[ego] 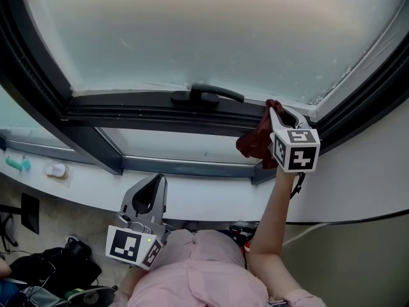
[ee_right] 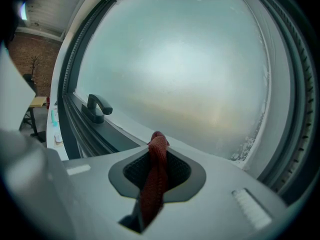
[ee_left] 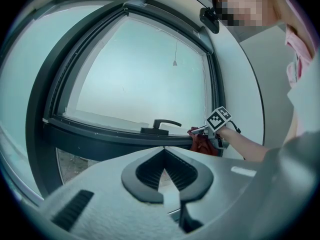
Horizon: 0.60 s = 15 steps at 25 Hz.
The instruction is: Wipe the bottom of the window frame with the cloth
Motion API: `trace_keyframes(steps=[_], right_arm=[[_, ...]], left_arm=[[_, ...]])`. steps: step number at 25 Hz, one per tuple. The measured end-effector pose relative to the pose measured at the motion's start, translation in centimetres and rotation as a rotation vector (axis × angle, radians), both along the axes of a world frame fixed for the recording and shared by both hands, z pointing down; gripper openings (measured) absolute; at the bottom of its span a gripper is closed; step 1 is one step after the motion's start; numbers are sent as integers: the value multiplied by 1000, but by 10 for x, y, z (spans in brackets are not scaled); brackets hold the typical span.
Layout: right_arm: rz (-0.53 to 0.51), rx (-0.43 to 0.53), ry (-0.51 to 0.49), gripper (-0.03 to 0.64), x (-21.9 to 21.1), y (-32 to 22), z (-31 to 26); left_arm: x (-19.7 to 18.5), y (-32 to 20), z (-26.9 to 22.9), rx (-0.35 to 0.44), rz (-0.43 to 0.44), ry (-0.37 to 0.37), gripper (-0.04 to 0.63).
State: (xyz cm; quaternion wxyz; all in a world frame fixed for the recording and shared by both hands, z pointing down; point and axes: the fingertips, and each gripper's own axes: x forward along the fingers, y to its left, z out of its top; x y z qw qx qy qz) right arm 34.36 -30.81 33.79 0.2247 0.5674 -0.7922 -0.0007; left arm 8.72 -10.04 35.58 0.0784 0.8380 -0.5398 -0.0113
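- Up at the right end of the window frame [ego: 128,114], the right gripper [ego: 273,110] is raised on an outstretched forearm [ego: 271,210], its marker cube facing the head camera.
- Its jaws are clamped on the red cloth [ego: 254,142]. In the right gripper view the cloth [ee_right: 154,184] runs as a bunched strip between the two black pads [ee_right: 132,171], and a small fold pokes out past the tips.
- The rest of the cloth hangs below the jaws, in front of the dark bottom rail and close to the frame's lower right corner.
- From the left gripper view the cloth [ee_left: 202,143] lies against that rail, to the right of the black handle [ee_left: 162,125]. How firmly it presses cannot be told.
- The handle [ego: 208,94] lies flat along the rail, near its middle, apart from the cloth.
- The frosted glass [ego: 211,31] fills the frame above the rail, with whitish speckling in its lower right corner.
- The left gripper [ego: 155,183] is held low, near the person's pink top [ego: 204,274] and well apart from the frame. Its jaws are together at the tips with nothing between them.
- On the white sill [ego: 192,197] to the far left lie a small teal thing [ego: 18,164] and a small white thing [ego: 56,169].
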Motion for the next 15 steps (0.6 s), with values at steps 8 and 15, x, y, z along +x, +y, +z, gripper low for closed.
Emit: trace_keyframes(steps=[8, 15], right_arm=[[2, 0, -27, 49, 13, -1, 0], [22, -5, -37, 49, 30, -3, 1]], left_arm=[[4, 2, 1, -2, -10, 3, -3], [0, 5, 1, 1, -38, 7, -2]])
